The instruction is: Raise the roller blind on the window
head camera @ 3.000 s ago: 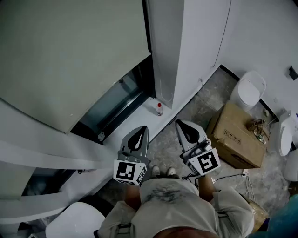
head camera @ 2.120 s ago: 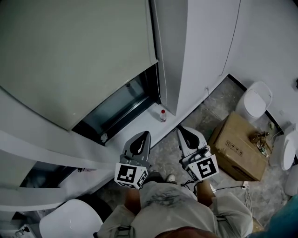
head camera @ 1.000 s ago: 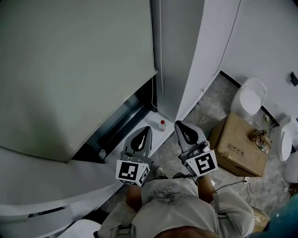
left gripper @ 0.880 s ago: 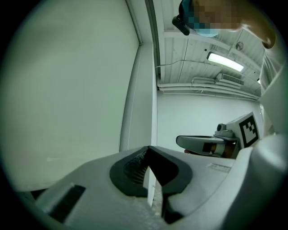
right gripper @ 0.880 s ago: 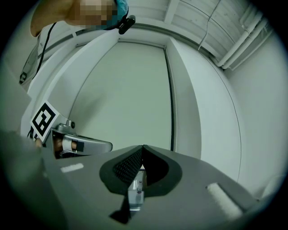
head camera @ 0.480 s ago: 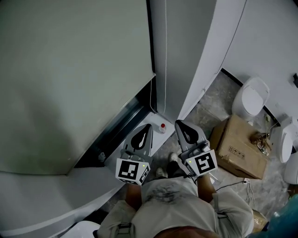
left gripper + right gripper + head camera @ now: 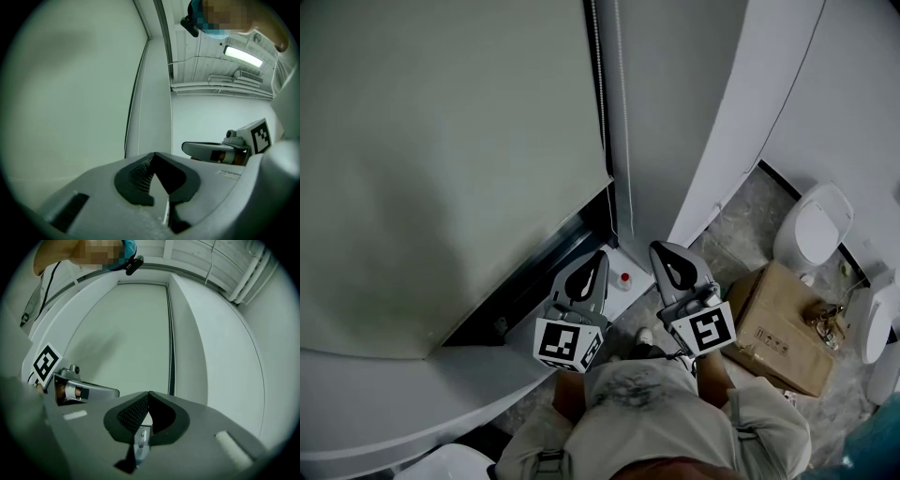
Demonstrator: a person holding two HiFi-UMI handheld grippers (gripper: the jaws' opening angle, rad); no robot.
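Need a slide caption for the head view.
Left gripper and right gripper, shut and empty, point toward the mostly lowered roller blind and its pull cord.

Pale grey-green blind [image 7: 441, 159] beyond the jaws; left gripper [image 7: 599, 254] and right gripper [image 7: 659, 247] grey, pads [image 7: 140, 176] black, cubes [image 7: 565, 344] black-and-white; box [image 7: 773, 328] brown.

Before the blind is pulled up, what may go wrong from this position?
1. The left gripper and the right gripper both have their jaws together and hold nothing. The thin bead chain beside the roller blind runs close to the frame, so a grasp may miss it or slip.
2. A small red-capped bottle stands by the window, near the gripper tips. Reaching for the chain might knock it over.
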